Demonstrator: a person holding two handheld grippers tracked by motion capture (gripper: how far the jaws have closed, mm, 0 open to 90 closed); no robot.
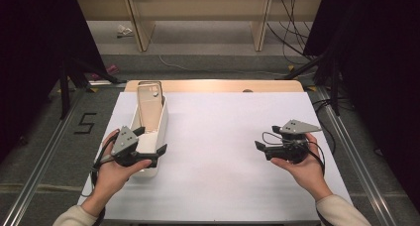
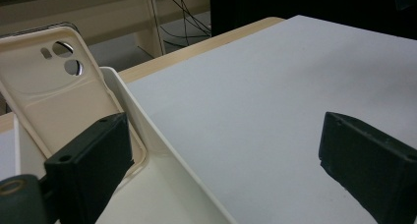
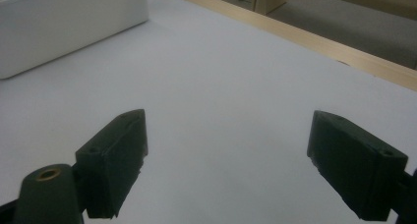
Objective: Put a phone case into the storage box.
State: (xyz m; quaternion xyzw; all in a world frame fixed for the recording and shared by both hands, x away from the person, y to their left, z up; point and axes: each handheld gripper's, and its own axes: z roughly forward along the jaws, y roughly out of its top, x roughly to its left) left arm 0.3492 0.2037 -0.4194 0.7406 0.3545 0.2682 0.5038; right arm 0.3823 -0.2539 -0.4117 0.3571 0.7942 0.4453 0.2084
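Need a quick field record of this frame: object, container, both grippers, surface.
object: beige phone case, camera cutouts at top, leaning in the box
container: white open box, left part of the table
left gripper: open, jaws straddling the box's right wall, one jaw inside near the case
right gripper: open, holding nothing, over bare sheet
surface: white sheet on wooden table
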